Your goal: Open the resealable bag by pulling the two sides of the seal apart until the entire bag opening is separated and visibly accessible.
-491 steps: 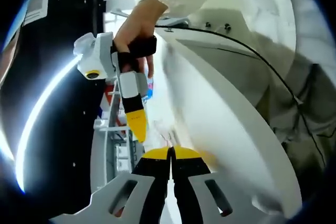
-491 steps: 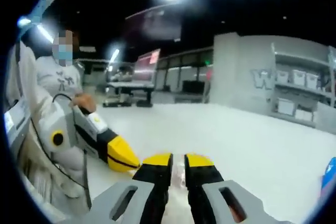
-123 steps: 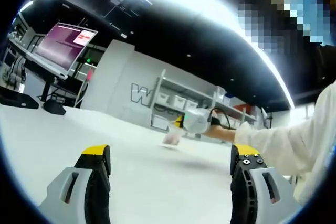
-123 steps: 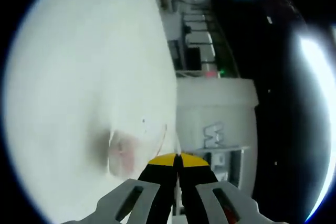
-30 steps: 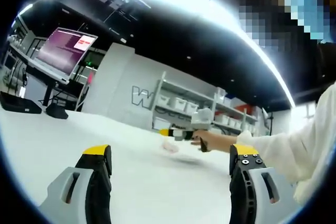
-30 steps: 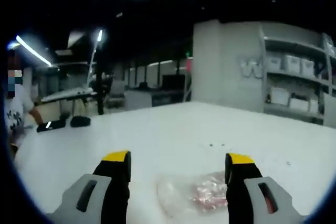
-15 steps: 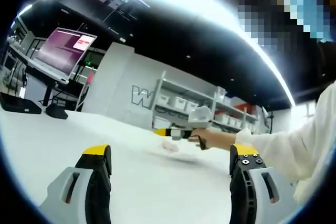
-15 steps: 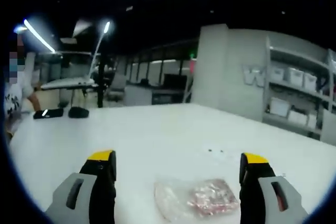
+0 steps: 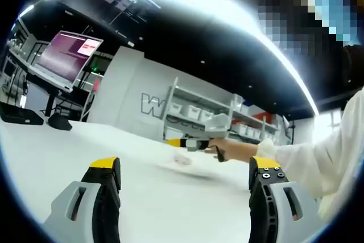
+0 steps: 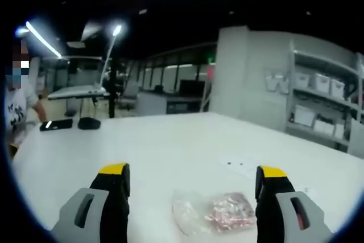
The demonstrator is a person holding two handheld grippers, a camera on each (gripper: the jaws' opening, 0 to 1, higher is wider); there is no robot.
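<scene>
The bag (image 10: 215, 211) lay on the desk (image 10: 170, 146) between the right gripper's (image 10: 193, 189) wide-open, empty jaws. The left gripper (image 9: 185, 174) was spread wide, holding nothing.

A lit monitor (image 9: 69, 55) stands beyond the white table's (image 10: 170, 140) far edge. Wall shelves (image 10: 321, 103) hold white bins. A phone (image 10: 56, 124) and mouse (image 10: 89, 122) lie near the tabletop's left corner.

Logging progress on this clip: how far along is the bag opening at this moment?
Done: nothing I can confirm; whether the seal is parted is unclear from here. In hand: nothing. The resealable bag lies flat on the white table between the open jaws of the right gripper; the left gripper is open too. Left: showing the opening fully separated.
</scene>
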